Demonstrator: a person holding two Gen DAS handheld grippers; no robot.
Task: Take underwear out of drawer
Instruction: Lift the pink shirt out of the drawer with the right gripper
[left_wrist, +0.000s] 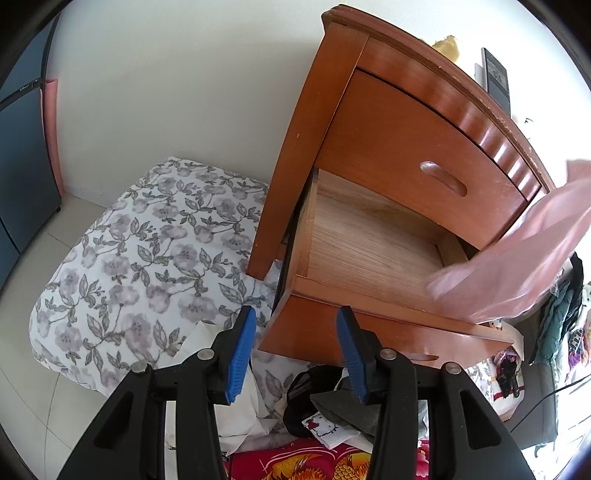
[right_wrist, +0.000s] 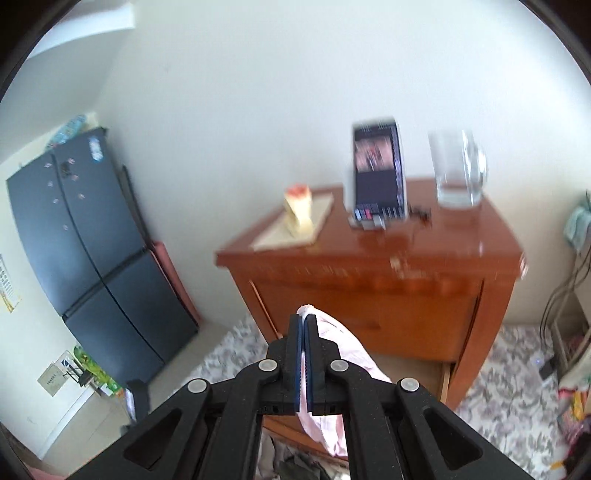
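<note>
The wooden nightstand has its lower drawer pulled out, and its pale wood bottom shows bare. Pink underwear hangs blurred above the drawer's right end. In the right wrist view my right gripper is shut on that pink underwear, which drapes down to the right of the fingers, in front of the nightstand. My left gripper stands open just before the drawer's front panel, holding nothing.
A floral quilt lies on the floor left of the nightstand. Dark and white clothes are heaped below the drawer. On top stand a phone on a holder, a glass jug and a board with cake. A dark fridge stands at left.
</note>
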